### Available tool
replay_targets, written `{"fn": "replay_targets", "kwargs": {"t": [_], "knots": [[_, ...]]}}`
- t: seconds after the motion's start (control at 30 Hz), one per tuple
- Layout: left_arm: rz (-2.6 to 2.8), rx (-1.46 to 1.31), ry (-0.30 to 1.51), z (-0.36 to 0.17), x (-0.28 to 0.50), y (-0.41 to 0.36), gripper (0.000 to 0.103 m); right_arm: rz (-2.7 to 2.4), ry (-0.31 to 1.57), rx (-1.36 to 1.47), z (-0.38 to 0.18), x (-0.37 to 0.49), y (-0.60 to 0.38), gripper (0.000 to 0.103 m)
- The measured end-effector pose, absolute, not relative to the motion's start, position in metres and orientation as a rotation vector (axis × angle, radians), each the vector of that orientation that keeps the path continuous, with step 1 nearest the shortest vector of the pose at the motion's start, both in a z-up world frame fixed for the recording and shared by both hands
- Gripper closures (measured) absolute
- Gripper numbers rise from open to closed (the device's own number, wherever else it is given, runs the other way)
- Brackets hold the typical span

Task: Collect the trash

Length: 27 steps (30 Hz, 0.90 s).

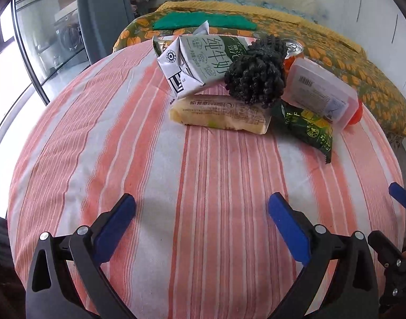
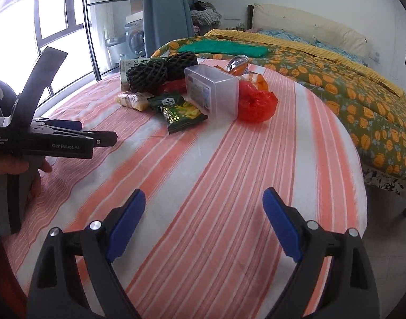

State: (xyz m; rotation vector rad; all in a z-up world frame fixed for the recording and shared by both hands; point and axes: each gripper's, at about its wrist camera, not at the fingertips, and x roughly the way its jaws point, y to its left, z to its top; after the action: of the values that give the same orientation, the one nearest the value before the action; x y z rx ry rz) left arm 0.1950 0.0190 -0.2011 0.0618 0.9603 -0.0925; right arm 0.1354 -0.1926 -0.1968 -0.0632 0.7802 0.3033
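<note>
A pile of trash sits at the far side of the striped table (image 1: 203,186): a milk carton (image 1: 200,61), black foam netting (image 1: 256,74), a yellow snack packet (image 1: 221,114), a green wrapper (image 1: 306,125), a clear plastic box (image 1: 319,93), a drink can (image 1: 294,46). In the right wrist view I see the netting (image 2: 155,73), green wrapper (image 2: 181,114), plastic box (image 2: 210,90), a red plastic bag (image 2: 256,101) and the can (image 2: 238,63). My left gripper (image 1: 201,210) is open and empty, short of the pile. My right gripper (image 2: 204,204) is open and empty, also short of it.
A bed with a yellow-flowered cover (image 2: 362,90) and a green cloth (image 2: 224,47) stands behind the table. A window, a curtain (image 2: 168,13) and a washing machine (image 2: 135,37) are at the far left. The left gripper's body (image 2: 54,138) shows at the left of the right wrist view.
</note>
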Motion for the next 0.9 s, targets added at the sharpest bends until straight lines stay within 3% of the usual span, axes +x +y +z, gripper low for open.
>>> {"fn": "replay_targets", "kwargs": {"t": [0.9], "knots": [[-0.095,0.061,0.962,-0.2009,0.1942,0.019,0.004,0.255,0.744,-0.103,-0.197,0.127,-0.1895,0.014]]}}
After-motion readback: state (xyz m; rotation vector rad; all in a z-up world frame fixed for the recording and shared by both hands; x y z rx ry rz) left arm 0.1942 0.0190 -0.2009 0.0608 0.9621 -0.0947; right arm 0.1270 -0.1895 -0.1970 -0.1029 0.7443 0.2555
